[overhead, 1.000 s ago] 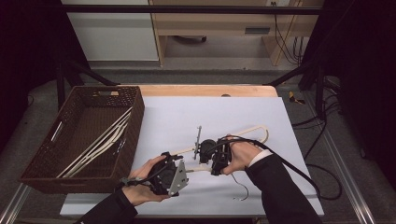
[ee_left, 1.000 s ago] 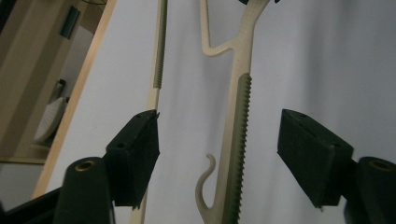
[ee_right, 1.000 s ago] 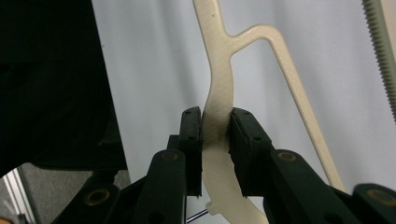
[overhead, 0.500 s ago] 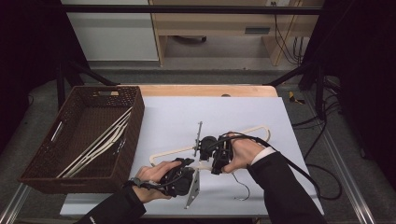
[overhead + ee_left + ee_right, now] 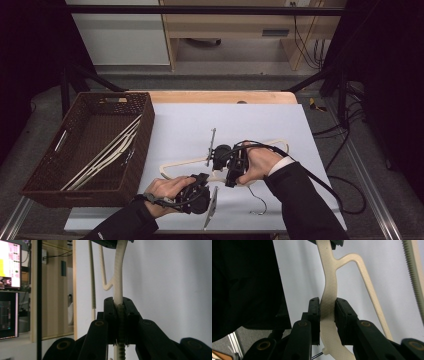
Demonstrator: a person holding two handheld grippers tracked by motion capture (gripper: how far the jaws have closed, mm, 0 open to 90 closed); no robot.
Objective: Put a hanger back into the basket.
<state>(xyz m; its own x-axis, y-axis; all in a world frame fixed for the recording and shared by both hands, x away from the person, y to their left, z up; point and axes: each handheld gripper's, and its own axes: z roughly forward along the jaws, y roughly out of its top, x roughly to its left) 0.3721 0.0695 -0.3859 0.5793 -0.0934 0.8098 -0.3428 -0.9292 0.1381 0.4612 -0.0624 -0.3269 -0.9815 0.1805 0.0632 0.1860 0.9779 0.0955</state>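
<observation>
A cream plastic hanger lies across the white table top, its wire hook toward the front edge. My left gripper has just been closing its jaws, and they now pinch the hanger's ribbed bar; in the left gripper view the left gripper has its pads tight on it. My right gripper is shut on the hanger's flat neck; in the right gripper view the right gripper presses both sides of it.
A dark woven basket stands at the table's left with several cream hangers inside. The right gripper's cable trails off to the right. Behind the table are a wooden edge and cabinets.
My left hand has moved right to the hanger and its jaws have closed on the bar. The hanger's left arm has shifted on the table. The right gripper has stayed put.
</observation>
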